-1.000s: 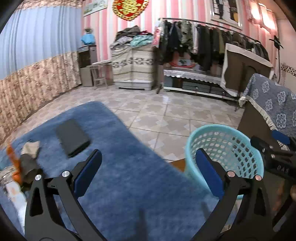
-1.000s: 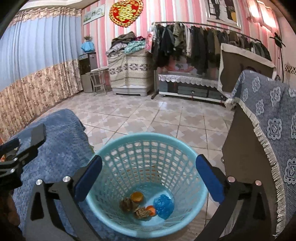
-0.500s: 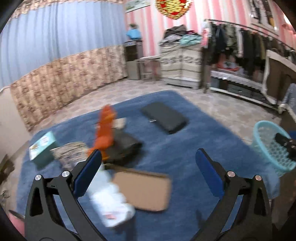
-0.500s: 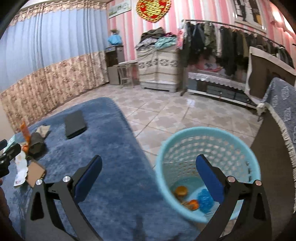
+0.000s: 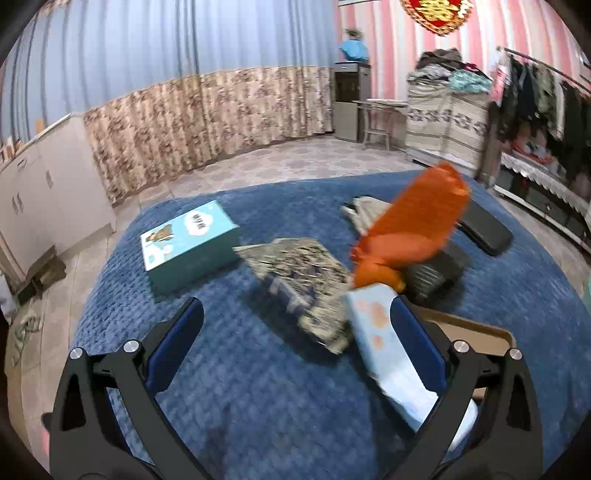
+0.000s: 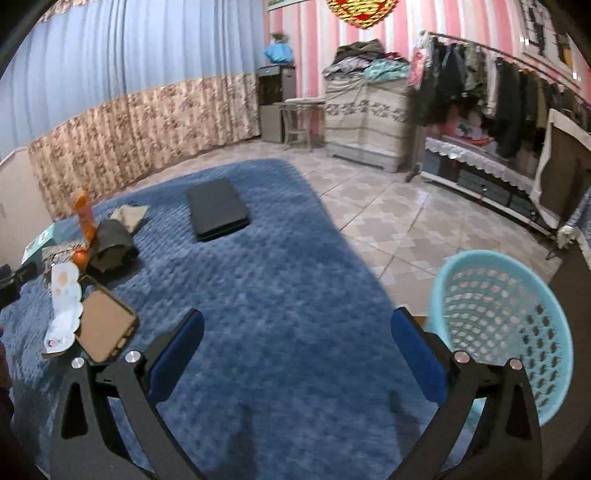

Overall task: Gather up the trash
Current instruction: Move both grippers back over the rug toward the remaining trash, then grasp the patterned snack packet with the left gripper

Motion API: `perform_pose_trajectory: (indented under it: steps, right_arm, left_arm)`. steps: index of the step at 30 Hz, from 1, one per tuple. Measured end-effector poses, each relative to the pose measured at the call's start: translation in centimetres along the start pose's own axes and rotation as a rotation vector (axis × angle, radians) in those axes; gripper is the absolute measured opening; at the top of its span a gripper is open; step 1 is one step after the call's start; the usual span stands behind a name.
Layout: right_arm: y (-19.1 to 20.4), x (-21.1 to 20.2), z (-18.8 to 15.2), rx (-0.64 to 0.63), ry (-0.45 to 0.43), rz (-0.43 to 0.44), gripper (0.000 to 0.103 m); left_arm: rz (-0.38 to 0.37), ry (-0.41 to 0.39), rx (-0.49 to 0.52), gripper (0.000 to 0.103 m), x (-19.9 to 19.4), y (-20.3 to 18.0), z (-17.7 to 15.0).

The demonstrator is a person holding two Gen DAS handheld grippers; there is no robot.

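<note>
Now left claw [image 5: 295, 325] over litter [image 5: 306, 280]

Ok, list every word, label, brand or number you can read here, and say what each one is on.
None can be quoted with confidence.
Teal box: dark print in a white cloud shape on its lid, too blurred to read.
White wrapper: orange marks only, blurred.
Patterned packet: no letters legible.
Red and gold wall ornament: cut off at the frame edge, no characters readable.

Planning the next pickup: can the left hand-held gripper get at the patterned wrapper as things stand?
Probably yes: the left hand-held gripper is open and empty, the patterned wrapper lies on the blue rug just ahead, nothing between.
</note>
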State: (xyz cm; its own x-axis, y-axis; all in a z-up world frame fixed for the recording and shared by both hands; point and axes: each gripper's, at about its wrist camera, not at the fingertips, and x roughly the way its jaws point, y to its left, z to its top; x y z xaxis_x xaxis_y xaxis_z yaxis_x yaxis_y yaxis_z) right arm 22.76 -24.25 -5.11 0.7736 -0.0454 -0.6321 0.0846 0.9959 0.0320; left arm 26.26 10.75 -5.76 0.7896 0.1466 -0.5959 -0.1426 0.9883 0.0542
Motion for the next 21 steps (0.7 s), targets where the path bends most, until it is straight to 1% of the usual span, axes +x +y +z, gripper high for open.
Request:
perform_pose_trajectory:
  steps: [2, 4, 6, 8, 10, 12, 13, 14, 15, 16, 17, 19, 20, 21]
  right_arm:
    - [1.6, 0.7, 0.4, -0.031, 0.005, 0.02, 0.099]
    - [3.4, 1.3, 0.7, -0.064, 0.007, 0.038, 0.099]
    - [4.7, 1.6, 1.1, -0.083, 0.007, 0.06, 0.099]
    - [6.1, 2.0, 1.5, -0.103, 0.008, 0.083, 0.099]
    - [7.5, 2.3, 1.9, -0.122, 0.007, 0.102, 0.099]
    - [8.8, 2.5, 2.5, -0.141, 0.003, 0.121, 0.099]
    - [9.4, 2.6, 2.7, -0.15, 0.001, 0.132, 0.099]
    - [10.2, 2.7, 2.9, -0.161, -0.003, 0.145, 0.099]
    - [11.2, 2.8, 3.1, -0.177, -0.006, 0.161, 0.099]
    - [11.9, 3.0, 3.3, -0.189, -0.005, 0.168, 0.099]
    - [12.7, 3.1, 3.4, -0.201, -0.006, 0.177, 0.099]
    - [14.2, 3.2, 3.6, -0.225, -0.01, 0.195, 0.099]
    - [14.8, 3.3, 3.6, -0.232, -0.01, 0.206, 0.099]
    - [15.6, 3.5, 3.7, -0.241, -0.006, 0.221, 0.099]
  left_arm:
    - [0.007, 0.01, -0.023, 0.098, 0.9, 0.6, 0.3]
    - [-0.006, 0.036, -0.064, 0.097, 2.2, 1.7, 0.8]
    - [-0.021, 0.049, -0.093, 0.096, 3.3, 2.1, 1.1]
    - [-0.033, 0.061, -0.104, 0.095, 4.0, 2.2, 1.2]
    - [-0.047, 0.071, -0.107, 0.091, 4.9, 2.2, 1.4]
    - [-0.064, 0.068, -0.1, 0.09, 5.5, 1.9, 1.8]
    - [-0.07, 0.066, -0.096, 0.088, 5.8, 1.8, 1.9]
    - [-0.078, 0.068, -0.094, 0.085, 6.1, 1.8, 2.0]
    - [-0.086, 0.073, -0.093, 0.077, 6.4, 1.8, 1.9]
    - [-0.11, 0.092, -0.089, 0.069, 6.9, 1.6, 2.0]
    - [-0.127, 0.105, -0.087, 0.065, 7.2, 1.6, 2.0]
    - [-0.139, 0.124, -0.087, 0.051, 7.7, 1.4, 1.8]
    - [-0.147, 0.13, -0.092, 0.047, 7.9, 1.4, 1.7]
    - [-0.153, 0.132, -0.098, 0.039, 8.0, 1.4, 1.7]
